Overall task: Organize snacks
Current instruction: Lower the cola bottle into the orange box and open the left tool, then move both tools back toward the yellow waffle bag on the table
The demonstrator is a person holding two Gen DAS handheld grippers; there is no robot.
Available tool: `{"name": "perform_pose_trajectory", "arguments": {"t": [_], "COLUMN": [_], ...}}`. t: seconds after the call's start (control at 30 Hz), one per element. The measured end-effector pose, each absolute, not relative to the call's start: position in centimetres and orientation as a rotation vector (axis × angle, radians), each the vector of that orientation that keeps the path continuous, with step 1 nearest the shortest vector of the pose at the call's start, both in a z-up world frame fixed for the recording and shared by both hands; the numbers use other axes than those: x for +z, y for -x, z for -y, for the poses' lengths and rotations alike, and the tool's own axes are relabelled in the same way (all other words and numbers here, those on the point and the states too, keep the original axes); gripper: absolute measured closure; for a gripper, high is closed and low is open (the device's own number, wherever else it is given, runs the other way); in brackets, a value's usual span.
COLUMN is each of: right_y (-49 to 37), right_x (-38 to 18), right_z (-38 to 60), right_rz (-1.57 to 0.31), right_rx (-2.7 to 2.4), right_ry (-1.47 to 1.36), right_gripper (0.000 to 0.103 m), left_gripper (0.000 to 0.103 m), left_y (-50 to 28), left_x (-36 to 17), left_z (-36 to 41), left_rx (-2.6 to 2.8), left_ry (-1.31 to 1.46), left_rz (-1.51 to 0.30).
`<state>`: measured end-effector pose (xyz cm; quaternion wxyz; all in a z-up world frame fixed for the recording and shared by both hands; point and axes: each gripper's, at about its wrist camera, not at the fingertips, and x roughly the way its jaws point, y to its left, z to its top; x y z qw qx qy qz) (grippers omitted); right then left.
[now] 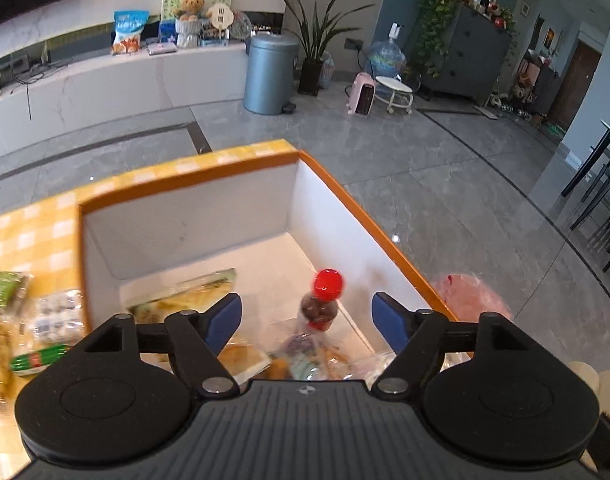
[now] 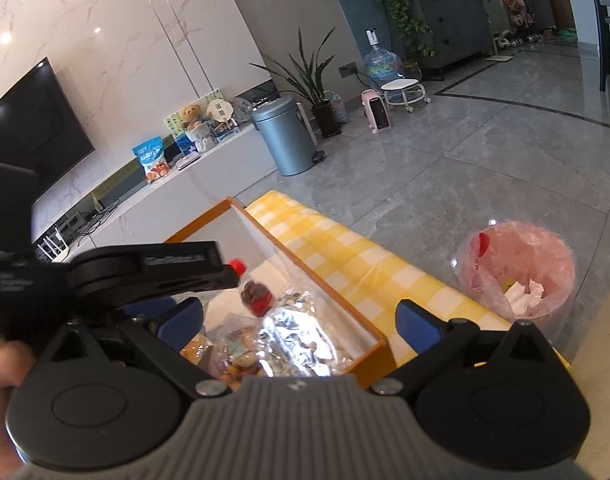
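Note:
An orange-rimmed white box (image 1: 185, 178) stands on the yellow checked table (image 1: 29, 228). Inside lie a cola bottle with a red cap (image 1: 323, 300), a green-yellow snack packet (image 1: 185, 294) and several clear-wrapped snacks (image 1: 305, 356). My left gripper (image 1: 306, 318) is open and empty above the box's near end. More snack packets (image 1: 37, 320) lie on the table left of the box. My right gripper (image 2: 301, 320) is open and empty over the box's (image 2: 369, 332) right side, above a crinkled clear bag (image 2: 289, 332). The bottle (image 2: 255, 292) shows there too, and the left gripper's body (image 2: 145, 268) sits at left.
A pink-lined waste bin (image 2: 517, 276) stands on the floor right of the table. A grey pedal bin (image 1: 269, 74), a potted plant (image 1: 317, 52) and a small pink heater (image 1: 361, 98) stand further off. A white TV bench (image 1: 105, 84) runs along the wall.

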<state>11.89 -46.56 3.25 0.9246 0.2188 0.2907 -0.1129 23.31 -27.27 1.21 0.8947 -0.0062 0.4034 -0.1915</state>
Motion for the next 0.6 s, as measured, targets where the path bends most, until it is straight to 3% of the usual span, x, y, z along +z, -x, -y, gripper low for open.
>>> {"name": "perform_pose_trajectory", "arguments": {"t": [0.4,0.6], "right_y": [-12.0,-12.4], "right_x": [5.8,6.5], "right_z": [41.7,38.3], "right_rz": [-0.574,-0.581], "right_rx": [-0.195,0.086], "right_ry": [-0.313,-0.434], "right_gripper": [0.003,0.003], "left_gripper": [0.015,0.015], "left_y": [-19.5,-16.0], "left_x": [7.1,9.7], "left_z": [19.2,12.8], "left_rx": [-0.284,-0.226], "left_ry": [0.128,0.161], "left_rz": [-0.722,-0.685]}}
